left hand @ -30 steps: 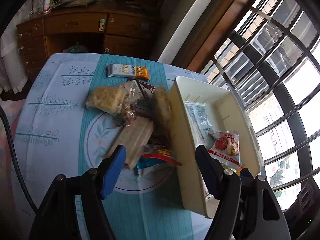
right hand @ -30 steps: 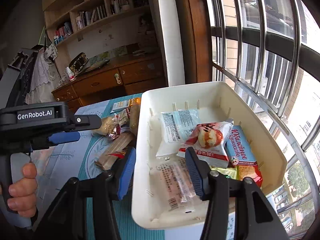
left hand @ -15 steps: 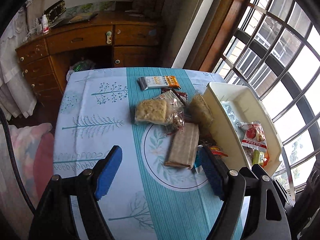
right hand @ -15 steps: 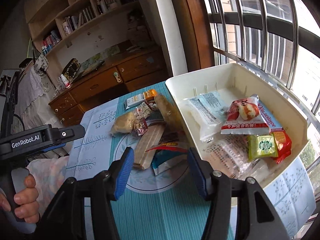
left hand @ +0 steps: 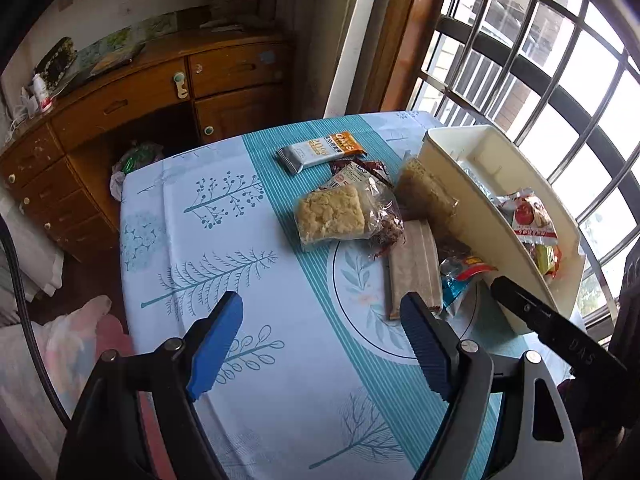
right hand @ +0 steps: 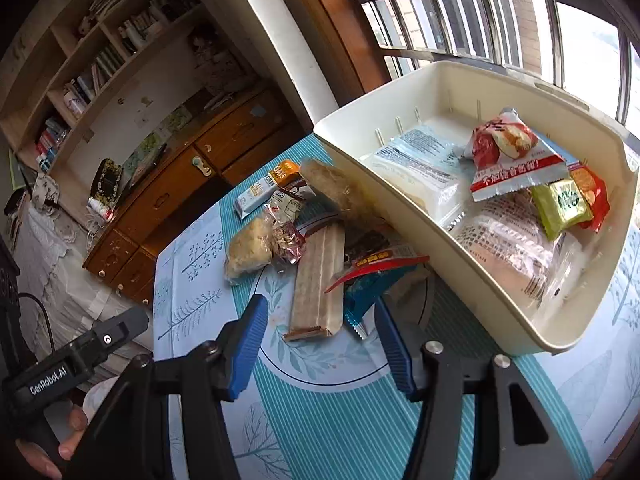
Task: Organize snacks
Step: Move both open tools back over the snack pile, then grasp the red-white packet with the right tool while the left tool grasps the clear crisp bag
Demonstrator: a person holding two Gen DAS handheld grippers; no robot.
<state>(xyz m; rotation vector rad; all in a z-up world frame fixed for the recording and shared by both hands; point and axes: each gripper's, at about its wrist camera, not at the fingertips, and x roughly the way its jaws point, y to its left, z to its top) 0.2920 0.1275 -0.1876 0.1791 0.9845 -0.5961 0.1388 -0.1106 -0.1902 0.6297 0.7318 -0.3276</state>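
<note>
A tabletop (left hand: 192,248) under a pale blue cloth printed with trees and a teal stripe stands by a barred window, a wooden dresser (left hand: 132,96) behind it. Nearest the cameras, the left gripper (left hand: 320,340) hangs over bare cloth with its blue fingers (left hand: 216,340) spread and nothing between them, having just been opening; the right gripper (right hand: 318,340) is parted too, also having just been opening, and empty, its fingers framing the near end of a long wafer pack (right hand: 318,280). Beyond lies the loose snack pile — a red-and-blue wrapper (right hand: 372,276) beside the wafer, a clear-wrapped crumbly cake (left hand: 330,216), a second pale cake (left hand: 426,196) leaning against the bin, and farthest an orange-and-white oat bar (left hand: 322,150). The cream plastic bin (right hand: 400,184) sits at the window side — several packets already inside it, among them a red-and-white pack (right hand: 516,160) and a green one (right hand: 564,204).
</note>
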